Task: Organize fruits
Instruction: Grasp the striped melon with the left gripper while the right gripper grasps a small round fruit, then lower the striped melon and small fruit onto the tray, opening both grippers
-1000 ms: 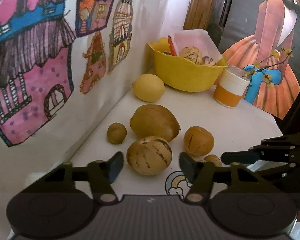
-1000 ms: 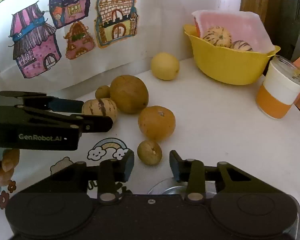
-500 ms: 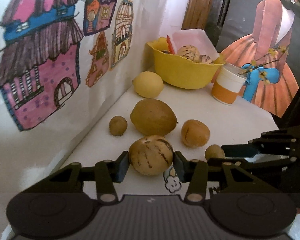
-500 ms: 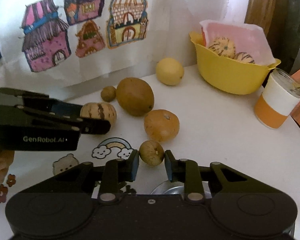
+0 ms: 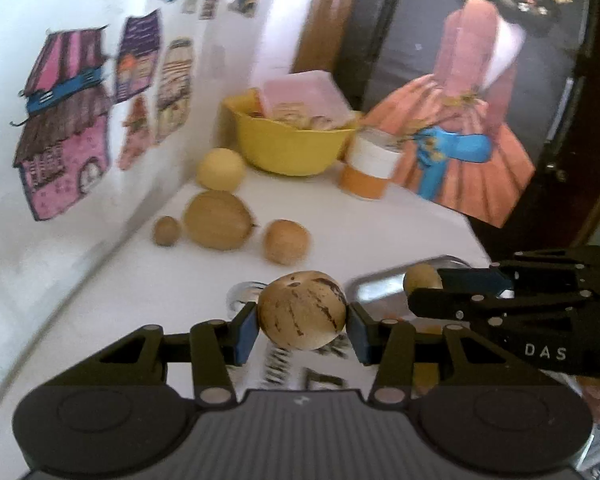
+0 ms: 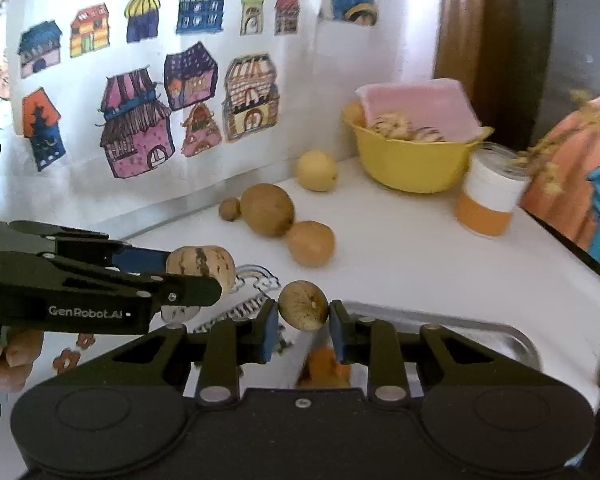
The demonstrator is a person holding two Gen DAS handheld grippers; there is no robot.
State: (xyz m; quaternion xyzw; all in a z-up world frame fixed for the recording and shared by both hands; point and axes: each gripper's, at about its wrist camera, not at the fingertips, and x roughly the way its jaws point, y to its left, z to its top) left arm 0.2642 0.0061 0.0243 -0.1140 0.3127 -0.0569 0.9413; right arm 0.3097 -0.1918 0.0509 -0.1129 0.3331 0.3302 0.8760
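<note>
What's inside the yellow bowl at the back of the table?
In the yellow bowl sit a pink container and at least two pale striped fruits. Anything lower down is hidden by the bowl's wall.

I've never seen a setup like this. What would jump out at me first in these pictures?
Probably the two fruits held up off the white table: the left hand-held gripper clamps a striped round fruit, and the right hand-held gripper pinches a small brown fruit above a metal tray. Behind them, a yellow bowl in the far corner and bright house drawings on the wall catch the eye.
</note>
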